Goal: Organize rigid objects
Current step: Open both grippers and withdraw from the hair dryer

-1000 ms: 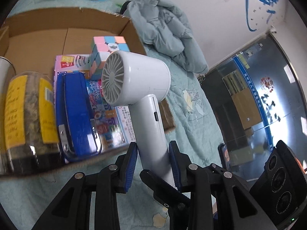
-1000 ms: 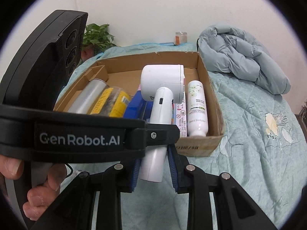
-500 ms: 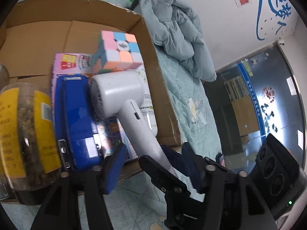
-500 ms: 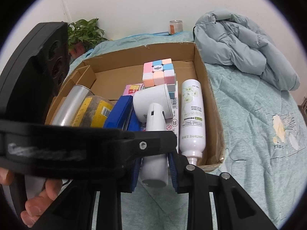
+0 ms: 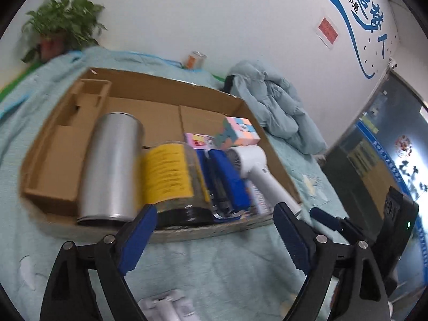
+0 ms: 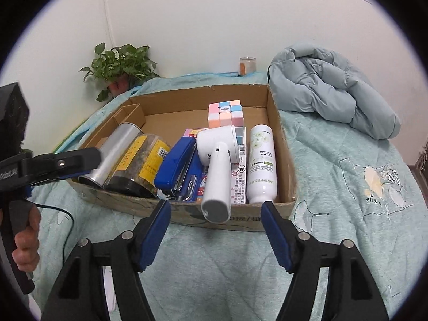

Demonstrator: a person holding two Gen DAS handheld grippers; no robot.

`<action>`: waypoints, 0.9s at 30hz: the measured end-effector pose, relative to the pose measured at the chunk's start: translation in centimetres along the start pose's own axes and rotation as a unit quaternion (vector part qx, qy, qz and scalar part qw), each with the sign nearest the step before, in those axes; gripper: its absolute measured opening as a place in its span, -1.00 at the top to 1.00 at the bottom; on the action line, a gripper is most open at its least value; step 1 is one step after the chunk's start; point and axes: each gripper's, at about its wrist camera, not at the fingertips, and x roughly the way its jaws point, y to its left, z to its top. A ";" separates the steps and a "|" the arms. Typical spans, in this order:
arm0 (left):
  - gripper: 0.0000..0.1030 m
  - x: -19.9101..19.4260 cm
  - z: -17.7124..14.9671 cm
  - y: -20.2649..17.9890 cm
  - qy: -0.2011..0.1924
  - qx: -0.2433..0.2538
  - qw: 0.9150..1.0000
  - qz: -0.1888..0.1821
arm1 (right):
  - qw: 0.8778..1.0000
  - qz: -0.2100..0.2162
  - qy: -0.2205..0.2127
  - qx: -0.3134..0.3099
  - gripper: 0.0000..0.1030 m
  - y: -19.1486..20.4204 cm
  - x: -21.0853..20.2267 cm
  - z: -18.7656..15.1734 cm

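A cardboard box (image 6: 283, 144) on the bed holds a steel tumbler (image 6: 117, 147), a yellow-labelled jar (image 6: 141, 160), a blue stapler (image 6: 179, 165), a pastel cube (image 6: 226, 115), a white bottle (image 6: 260, 163) and a white hair dryer (image 6: 216, 165). The dryer's handle sticks out over the front wall. My right gripper (image 6: 216, 234) is opening just short of the handle end, pads clear of it. My left gripper (image 5: 214, 238) is opening wide in front of the box (image 5: 165, 235), facing the jar (image 5: 171, 179) and stapler (image 5: 227, 184), with nothing between its fingers. The dryer (image 5: 254, 165) lies to its right.
A folded grey-blue jacket (image 6: 331, 99) lies right of the box. A potted plant (image 6: 120, 67) and a small jar (image 6: 247, 65) stand by the back wall. A white object (image 5: 165, 305) lies on the bedspread below the left gripper. A dark glass door (image 5: 374, 160) is at the right.
Both grippers were shut on the dryer's handle and have let go. The dryer now rests in the box. The left gripper has swung left and back; the right has drawn back a little.
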 end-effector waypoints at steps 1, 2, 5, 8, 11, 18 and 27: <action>-0.72 -0.6 -0.6 0.3 0.000 0.002 1.000 0.004 | 1.000 -0.004 0.000 0.001 0.32 -0.1 0.1 0.0; -0.72 -1.1 -1.3 0.6 0.001 0.005 1.000 0.009 | 1.000 -0.008 0.005 0.004 0.64 -0.3 0.3 0.0; -0.72 -2.1 -2.8 1.2 -0.001 0.005 1.000 0.019 | 1.000 0.011 0.010 0.023 0.79 -0.7 1.4 0.1; -0.72 -2.9 -3.8 1.8 0.003 -0.002 1.000 0.019 | 0.999 0.012 0.027 0.025 0.86 -0.6 3.1 0.4; -0.72 -3.7 -4.4 2.0 -0.003 -0.005 1.000 0.020 | 0.999 0.010 0.032 0.029 0.86 -0.4 3.3 0.5; -0.72 -3.9 -5.1 2.1 -0.004 -0.006 1.000 0.020 | 0.999 0.000 0.036 0.003 0.50 0.8 3.7 0.0; -0.72 -3.7 -6.1 2.3 -0.001 -0.007 1.000 0.024 | 0.999 0.002 0.042 0.007 0.49 0.8 4.4 1.4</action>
